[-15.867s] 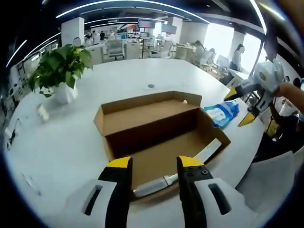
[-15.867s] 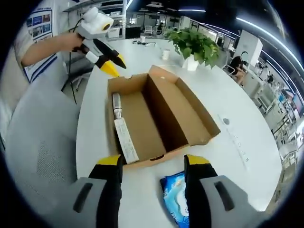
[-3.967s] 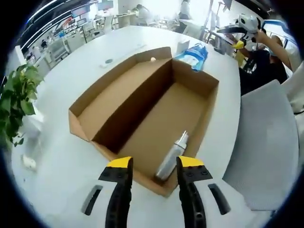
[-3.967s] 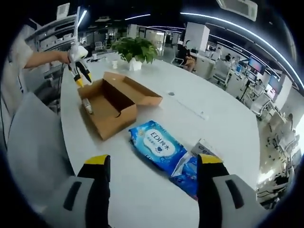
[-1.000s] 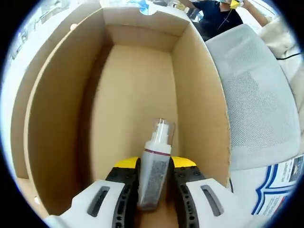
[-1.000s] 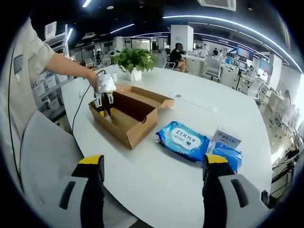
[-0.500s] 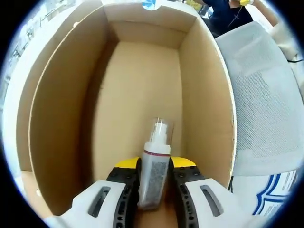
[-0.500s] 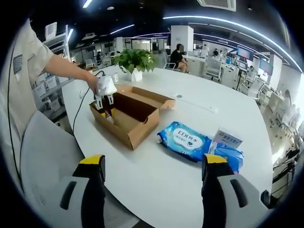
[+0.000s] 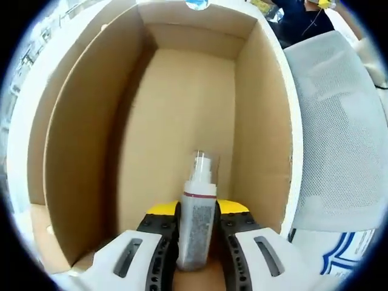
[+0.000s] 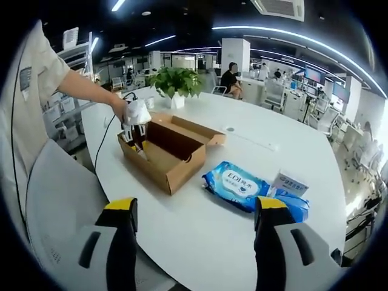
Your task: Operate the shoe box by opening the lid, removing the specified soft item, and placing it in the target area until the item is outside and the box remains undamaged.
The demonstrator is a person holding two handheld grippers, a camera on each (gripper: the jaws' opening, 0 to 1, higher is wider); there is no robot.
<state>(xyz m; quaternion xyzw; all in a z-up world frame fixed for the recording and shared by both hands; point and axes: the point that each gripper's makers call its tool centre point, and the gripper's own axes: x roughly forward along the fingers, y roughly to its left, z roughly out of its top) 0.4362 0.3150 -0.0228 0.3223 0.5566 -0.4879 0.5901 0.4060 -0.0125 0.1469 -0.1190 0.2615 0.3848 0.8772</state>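
Observation:
In the left gripper view my left gripper [image 9: 197, 212] is shut on a silver bottle with a clear cap [image 9: 197, 218], held over the floor of the open cardboard shoe box [image 9: 85, 133]. From the right gripper view the same box [image 10: 176, 167] sits on the white table [image 10: 206, 224], lid flap folded back, with the left gripper [image 10: 134, 130] dipping into its near end. My right gripper [image 10: 194, 209] hovers open above the table edge, holding nothing. A blue wipes pack [image 10: 237, 182] lies right of the box.
More blue packets [image 10: 290, 189] lie beside the wipes pack. A potted plant [image 10: 176, 82] stands behind the box. A grey mesh chair [image 9: 339, 121] is close to the box's right wall; the same chair [image 10: 54, 194] shows at the table's left edge. People sit at far desks.
The left gripper, shut on the bottle throughout, has shifted slightly within the box. The right gripper view has drifted a little; the right gripper stays open and away.

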